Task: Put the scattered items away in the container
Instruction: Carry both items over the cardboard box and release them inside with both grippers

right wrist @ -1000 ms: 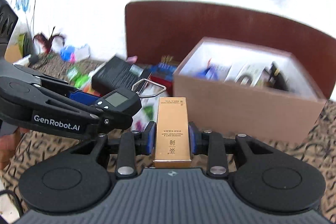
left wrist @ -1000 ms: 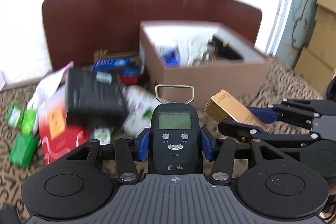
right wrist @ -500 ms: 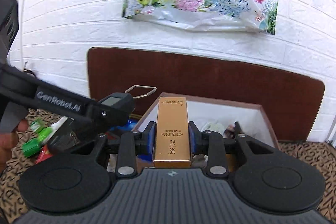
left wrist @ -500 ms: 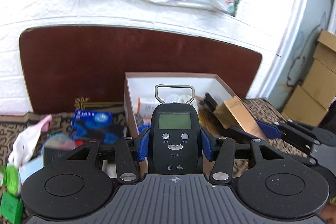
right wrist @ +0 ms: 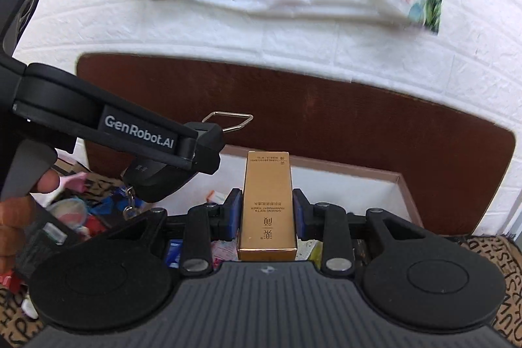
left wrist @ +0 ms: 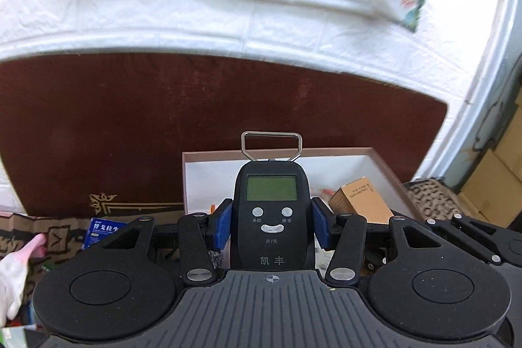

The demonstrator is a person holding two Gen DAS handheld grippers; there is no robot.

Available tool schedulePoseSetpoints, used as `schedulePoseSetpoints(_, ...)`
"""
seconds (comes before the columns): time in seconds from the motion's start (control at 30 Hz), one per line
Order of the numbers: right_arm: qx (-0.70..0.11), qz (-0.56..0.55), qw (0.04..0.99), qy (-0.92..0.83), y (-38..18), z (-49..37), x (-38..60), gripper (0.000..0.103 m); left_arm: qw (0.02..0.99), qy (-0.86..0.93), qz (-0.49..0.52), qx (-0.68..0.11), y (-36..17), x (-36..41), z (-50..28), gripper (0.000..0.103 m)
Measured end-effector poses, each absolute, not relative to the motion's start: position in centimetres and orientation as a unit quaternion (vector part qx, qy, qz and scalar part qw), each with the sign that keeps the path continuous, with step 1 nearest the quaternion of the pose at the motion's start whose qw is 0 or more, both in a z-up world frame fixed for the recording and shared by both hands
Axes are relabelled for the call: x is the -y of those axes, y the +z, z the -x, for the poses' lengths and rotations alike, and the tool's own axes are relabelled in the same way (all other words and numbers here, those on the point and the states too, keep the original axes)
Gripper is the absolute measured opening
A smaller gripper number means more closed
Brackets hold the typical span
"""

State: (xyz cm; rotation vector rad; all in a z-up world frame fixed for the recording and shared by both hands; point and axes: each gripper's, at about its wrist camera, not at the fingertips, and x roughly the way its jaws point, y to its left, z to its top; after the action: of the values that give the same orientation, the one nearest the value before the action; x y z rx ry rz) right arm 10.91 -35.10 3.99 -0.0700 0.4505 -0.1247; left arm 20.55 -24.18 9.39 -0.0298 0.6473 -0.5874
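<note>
The left claw [left wrist: 270, 225] grips a black digital hanging scale [left wrist: 271, 211] and the right claw [right wrist: 267, 214] clamps a gold carton [right wrist: 267, 204], both held above the open brown box [left wrist: 385, 167] against the dark headboard [left wrist: 130, 126].

A home room: white brick-pattern wall [left wrist: 163, 22], patterned rug [right wrist: 489, 253], stacked cardboard boxes [left wrist: 496, 172].

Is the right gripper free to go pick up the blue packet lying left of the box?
Probably not yet: the right gripper is shut on a gold carton, and the blue packet sits beyond the left gripper.
</note>
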Motion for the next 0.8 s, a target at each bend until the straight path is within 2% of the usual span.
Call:
schedulePoseSetpoints(0.47, -0.291, 0.025, 0.955, -0.055, -0.1, -17.0, 36.7, 0.037, 0.896, -0.268, -0.019, -0.353, 4.8, 26.1, -25.9, 0.054)
schedulePoseSetpoints(0.5, -0.294, 0.025, 0.954, -0.053, -0.1, -17.0, 36.7, 0.037, 0.897, -0.269, -0.017, -0.352, 4.8, 26.1, -26.1, 0.059)
schedulePoseSetpoints(0.57, -0.304, 0.029, 0.951, -0.050, 0.0, -17.1, 36.7, 0.037, 0.901, -0.272, -0.010, -0.339, 5.1, 25.8, -25.9, 0.063)
schedulePoseSetpoints(0.6, -0.310, 0.032, 0.949, -0.047, 0.0, -17.2, 36.6, 0.037, 0.903, -0.274, -0.005, -0.332, 5.4, 25.6, -25.8, 0.070)
schedulePoseSetpoints(0.63, -0.314, 0.033, 0.948, -0.044, -0.1, -17.2, 36.5, 0.041, 0.904, -0.276, 0.000, -0.326, 5.8, 25.4, -25.6, 0.083)
schedulePoseSetpoints(0.67, -0.313, 0.035, 0.948, -0.044, 0.0, -17.1, 36.4, 0.059, 0.906, -0.277, 0.005, -0.320, 6.2, 25.2, -25.3, 0.089)
schedulePoseSetpoints(0.73, -0.304, 0.043, 0.950, -0.051, 0.2, -16.7, 36.1, 0.086, 0.914, -0.274, 0.006, -0.299, 6.8, 24.8, -24.6, 0.100)
schedulePoseSetpoints(0.8, -0.288, 0.055, 0.954, -0.056, 0.5, -16.1, 35.5, 0.093, 0.921, -0.268, -0.005, -0.284, 7.2, 24.6, -23.7, 0.103)
